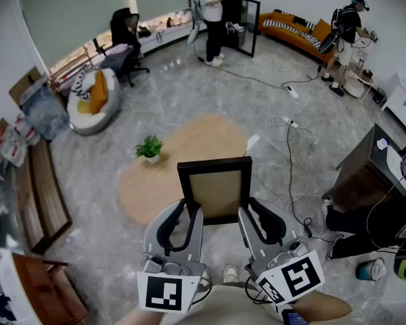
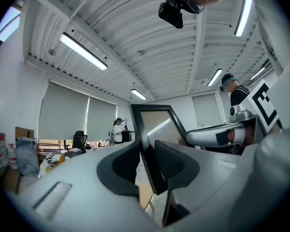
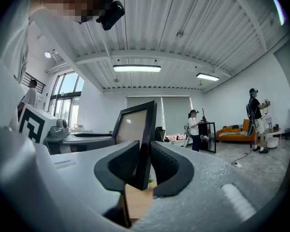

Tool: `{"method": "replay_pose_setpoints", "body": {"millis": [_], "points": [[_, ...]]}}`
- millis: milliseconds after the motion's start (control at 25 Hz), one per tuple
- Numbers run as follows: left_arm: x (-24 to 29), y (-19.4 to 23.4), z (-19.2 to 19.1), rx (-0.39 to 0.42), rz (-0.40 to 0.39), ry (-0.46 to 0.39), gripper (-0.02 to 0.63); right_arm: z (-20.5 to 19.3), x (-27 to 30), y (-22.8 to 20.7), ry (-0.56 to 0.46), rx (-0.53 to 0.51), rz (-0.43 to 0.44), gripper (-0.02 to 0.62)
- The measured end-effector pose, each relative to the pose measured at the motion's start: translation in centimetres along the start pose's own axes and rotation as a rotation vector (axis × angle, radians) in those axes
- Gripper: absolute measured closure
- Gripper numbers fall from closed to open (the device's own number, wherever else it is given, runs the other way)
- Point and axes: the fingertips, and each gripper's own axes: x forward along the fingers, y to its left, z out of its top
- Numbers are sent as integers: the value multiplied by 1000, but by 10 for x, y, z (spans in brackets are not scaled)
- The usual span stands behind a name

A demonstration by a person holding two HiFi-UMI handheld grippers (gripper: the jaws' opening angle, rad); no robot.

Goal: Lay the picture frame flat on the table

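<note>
The black picture frame (image 1: 214, 189) with a tan centre stands upright over the near edge of the wooden table (image 1: 189, 147). My left gripper (image 1: 187, 217) is at its lower left corner. In the left gripper view the frame's edge (image 2: 147, 144) runs slantwise between the wide-set pads, which sit close on both sides without clamping it. My right gripper (image 1: 246, 215) is at the lower right corner. In the right gripper view its pads press on the frame's edge (image 3: 146, 144). Whether the frame's bottom rests on the table is hidden.
A small potted plant (image 1: 149, 148) stands on the table's far left part. Cables (image 1: 291, 147) trail over the floor to the right. A dark desk (image 1: 365, 168) is at the right and a wooden bench (image 1: 44, 195) at the left. People stand far off.
</note>
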Motion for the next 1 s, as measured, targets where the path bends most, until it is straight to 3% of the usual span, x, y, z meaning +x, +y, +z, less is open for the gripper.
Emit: {"method": "replay_pose_setpoints", "body": {"millis": [560, 800, 1000], "points": [[23, -22, -18, -19, 1, 31, 489, -15, -6, -32, 22, 16, -12, 523], [14, -7, -17, -3, 18, 25, 491, -16, 4, -17, 20, 4, -4, 522], [43, -41, -15, 11, 39, 12, 492, -15, -11, -59, 8, 0, 18, 522]]}}
